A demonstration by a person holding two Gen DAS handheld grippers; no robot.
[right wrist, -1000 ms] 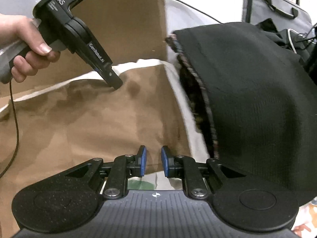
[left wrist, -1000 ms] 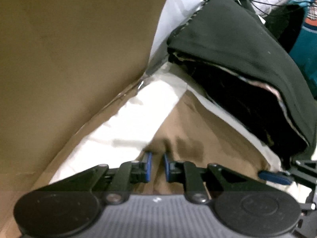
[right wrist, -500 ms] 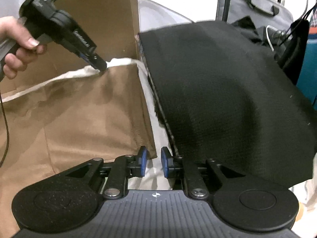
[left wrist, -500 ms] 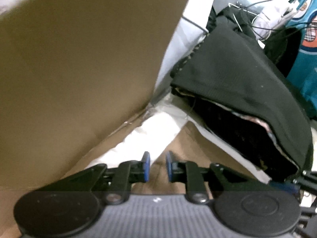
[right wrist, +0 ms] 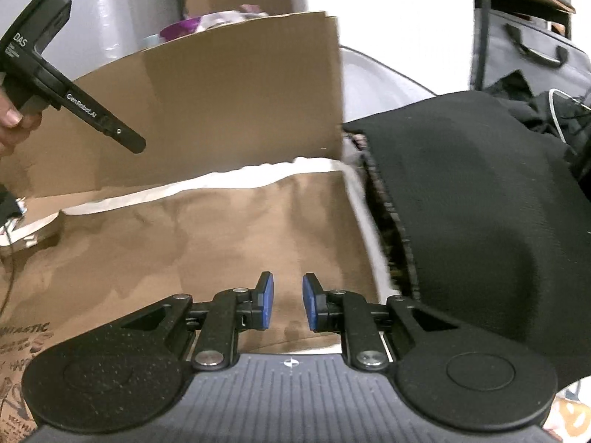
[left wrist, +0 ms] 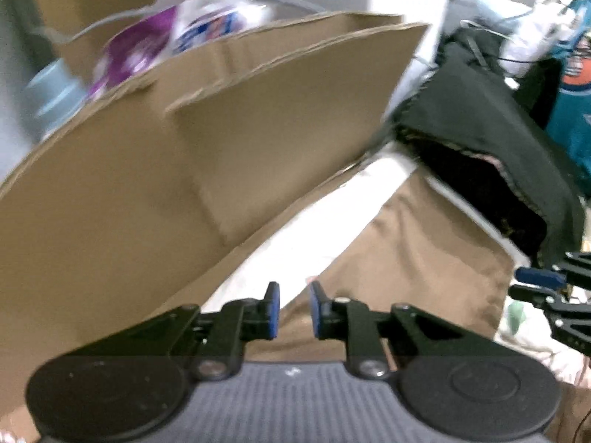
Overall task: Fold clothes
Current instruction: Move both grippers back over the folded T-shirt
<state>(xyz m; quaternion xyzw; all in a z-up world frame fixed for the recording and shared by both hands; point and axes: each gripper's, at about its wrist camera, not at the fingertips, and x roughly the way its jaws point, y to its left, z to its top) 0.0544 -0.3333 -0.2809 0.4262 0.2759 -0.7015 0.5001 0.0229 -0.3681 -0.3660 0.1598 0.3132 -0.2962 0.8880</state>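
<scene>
Brown garment (right wrist: 207,243) lies flat below both your tongs, long axis left-right. Right gripper (right wrist: 287,304) hovers nearer, over its near-right edge; left gripper (left wrist: 293,310) lifted off (far-left). Both slightly spread, empty.

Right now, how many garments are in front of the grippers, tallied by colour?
Brown: 1, brown garment
Black: 1, black garment
Teal: 1, teal garment, far right in the left wrist view
Total: 3
</scene>
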